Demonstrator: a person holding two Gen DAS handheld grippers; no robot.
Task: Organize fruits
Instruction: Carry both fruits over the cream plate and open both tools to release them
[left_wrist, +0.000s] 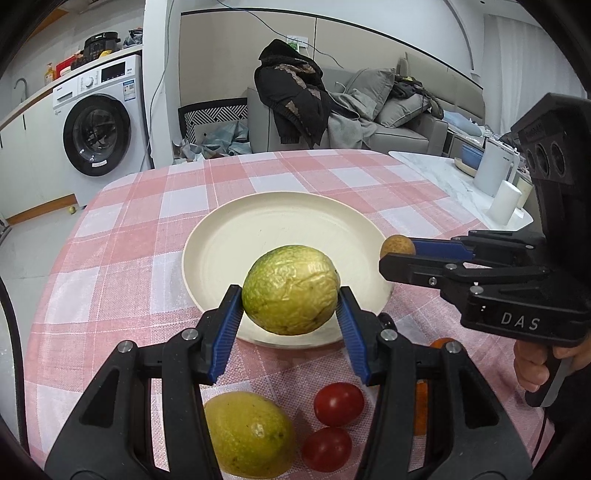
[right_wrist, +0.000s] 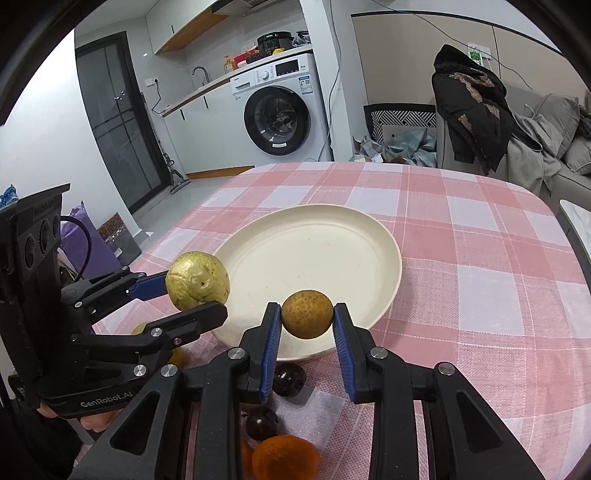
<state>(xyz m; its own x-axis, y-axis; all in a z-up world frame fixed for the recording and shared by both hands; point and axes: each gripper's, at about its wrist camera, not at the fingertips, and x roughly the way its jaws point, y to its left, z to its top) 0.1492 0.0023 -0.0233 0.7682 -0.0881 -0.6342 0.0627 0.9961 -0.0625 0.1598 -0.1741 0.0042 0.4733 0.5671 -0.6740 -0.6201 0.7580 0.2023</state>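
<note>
Evidently light and firm, the wrinkled fruit (left_wrist: 291, 290) and small brown fruit (right_wrist: 307, 314) sit clamped at their middles, one per hand-held gripper, low in frame.

We hold the left tool (left_wrist: 290, 301) level at the near left, its blue pads (left_wrist: 229, 328) pressed on a fruit between them. Our right tool (right_wrist: 307, 315) reaches in from the right, likewise clamped, with our right hand (left_wrist: 535, 363) squeezing its trigger.
</note>
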